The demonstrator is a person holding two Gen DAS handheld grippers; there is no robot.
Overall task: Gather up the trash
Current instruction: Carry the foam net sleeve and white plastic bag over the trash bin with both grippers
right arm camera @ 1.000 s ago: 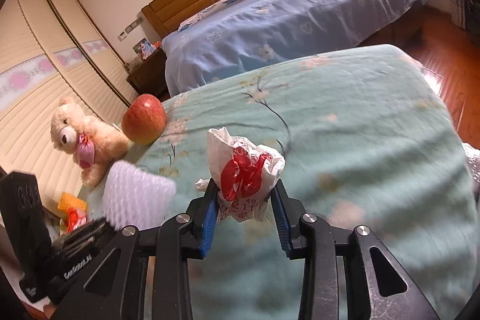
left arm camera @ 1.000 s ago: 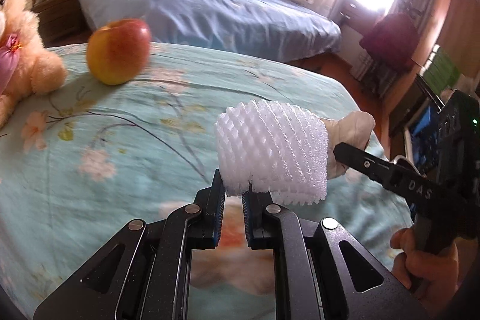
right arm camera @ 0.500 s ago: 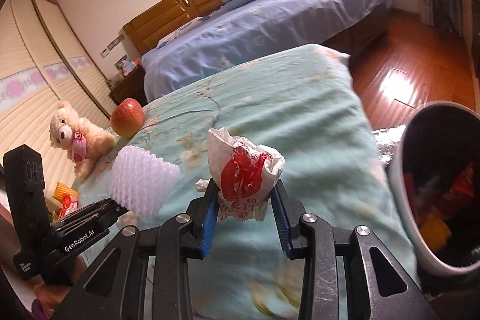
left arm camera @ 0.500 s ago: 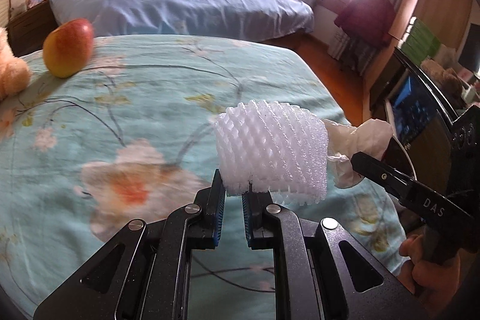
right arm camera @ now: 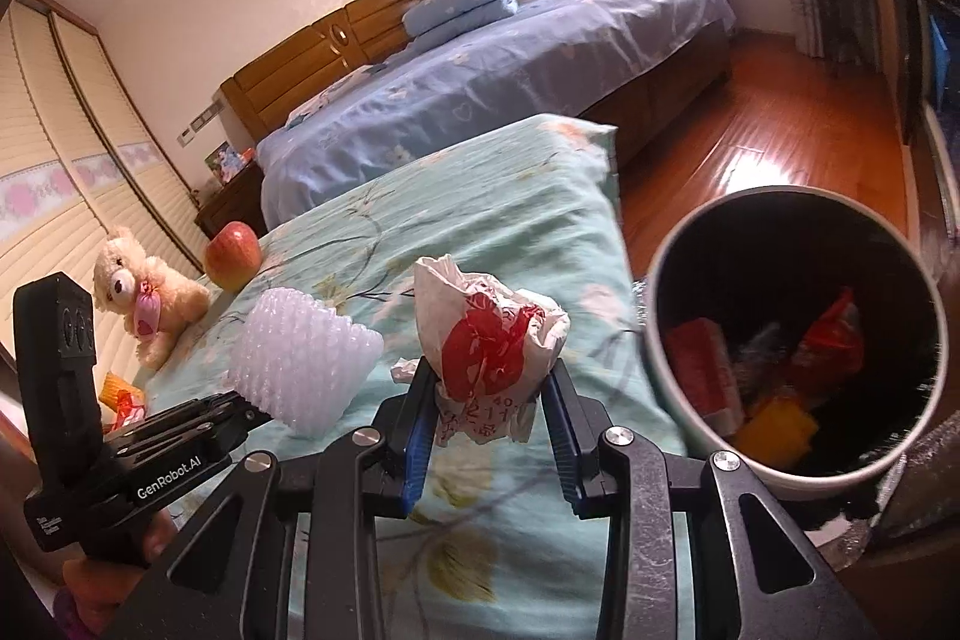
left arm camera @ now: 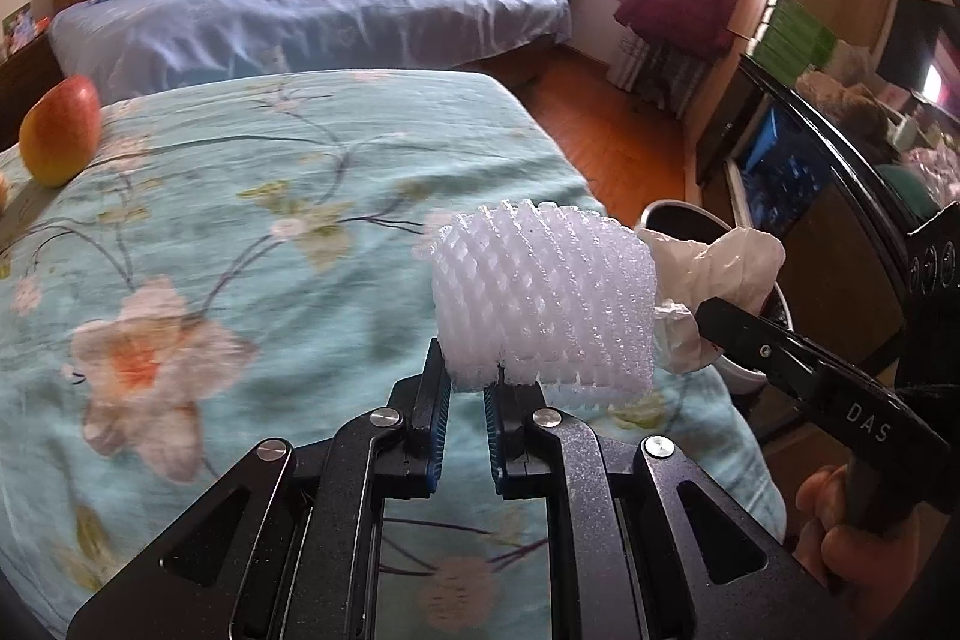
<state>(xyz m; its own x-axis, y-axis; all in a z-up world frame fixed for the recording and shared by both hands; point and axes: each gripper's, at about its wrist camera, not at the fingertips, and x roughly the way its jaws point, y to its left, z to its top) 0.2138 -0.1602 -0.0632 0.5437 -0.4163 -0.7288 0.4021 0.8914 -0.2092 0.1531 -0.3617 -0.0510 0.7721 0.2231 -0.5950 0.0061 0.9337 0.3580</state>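
Observation:
My left gripper (left arm camera: 467, 388) is shut on a white foam fruit net (left arm camera: 543, 307) and holds it above the teal floral bedspread (left arm camera: 240, 232). The net also shows in the right wrist view (right arm camera: 300, 355). My right gripper (right arm camera: 489, 412) is shut on a crumpled white and red plastic bag (right arm camera: 489, 340), which also shows in the left wrist view (left arm camera: 714, 274). A round trash bin (right arm camera: 792, 340) with several wrappers inside stands just right of the bed edge, to the right of the bag. In the left wrist view its rim (left arm camera: 678, 214) shows behind the net.
A red and yellow apple (right arm camera: 233, 255) and a teddy bear (right arm camera: 144, 292) lie at the far left of the bedspread. Wrappers (right arm camera: 123, 397) lie low left. A blue bed (left arm camera: 312, 16) stands behind. Wooden floor (right arm camera: 750, 130) and a dark cabinet (left arm camera: 798, 184) are at the right.
Both grippers have swung right with their loads, toward the bed's right edge. The trash bin has come further into view, and the apple and the bear have slid left.

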